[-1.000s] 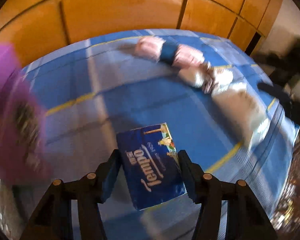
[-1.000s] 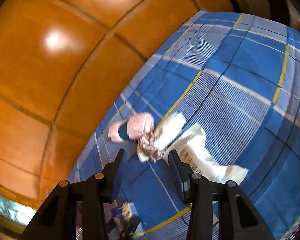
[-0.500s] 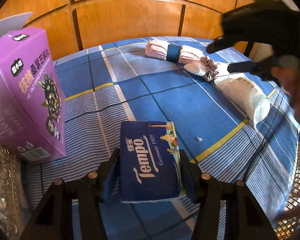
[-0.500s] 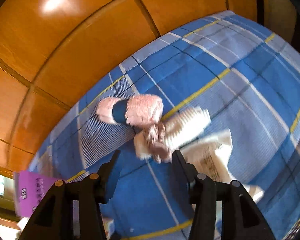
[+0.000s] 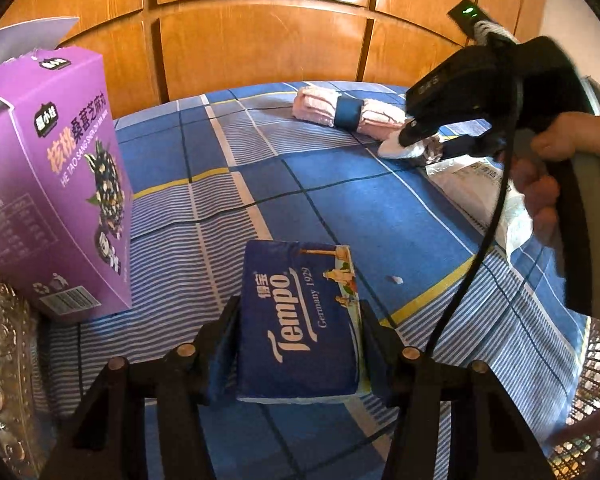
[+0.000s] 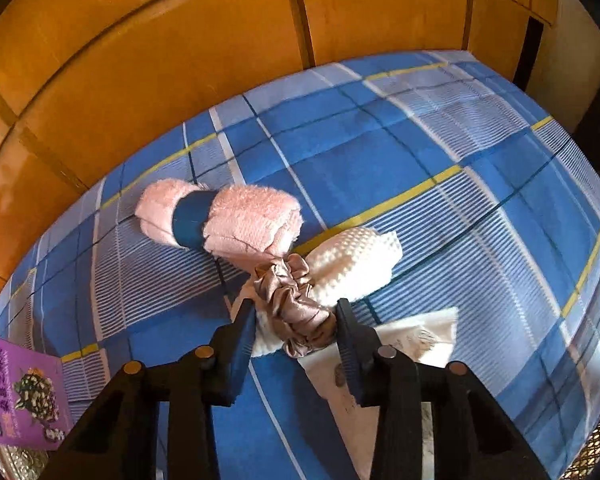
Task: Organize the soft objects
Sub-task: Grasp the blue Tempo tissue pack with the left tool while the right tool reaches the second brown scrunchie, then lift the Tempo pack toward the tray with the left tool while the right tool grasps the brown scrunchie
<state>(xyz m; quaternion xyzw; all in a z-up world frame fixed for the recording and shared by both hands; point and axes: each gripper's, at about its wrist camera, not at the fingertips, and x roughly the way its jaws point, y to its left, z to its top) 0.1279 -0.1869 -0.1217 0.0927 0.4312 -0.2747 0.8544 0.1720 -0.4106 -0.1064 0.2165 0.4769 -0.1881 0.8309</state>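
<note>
Both tongs tell different stories: your left gripper (image 5: 298, 334) is closed snugly on the dark blue soft-pack of Tempo tissues (image 5: 298, 316), its pads pressed to the pack's two long sides, while your right gripper (image 6: 296, 338) stands wide apart, holding nothing, its jaws straddling the crumpled taupe satin scrunchie (image 6: 296, 304) that binds the cream dotted rolled cloth (image 6: 352, 268). That bundle lies on the blue plaid bedcover (image 6: 380, 168), touching the rolled pink fluffy towel with a navy band (image 6: 220, 220) on one side and overlapping the flat white printed plastic packet (image 6: 404, 344) on the other.

Watch the right side. If you close now, you may pinch only the slippery scrunchie and pull it off the cloth, letting the roll come loose. Go too low and you could catch the packet's edge or the bedcover as well. Dragging sideways would likely nudge the pink towel.

On the left, the tissue pack is soft; squeeze harder and it may buckle, ease off and it may slide. The tall purple cardboard snack box (image 5: 56, 184) stands near, so a careless swing could tip it
</note>
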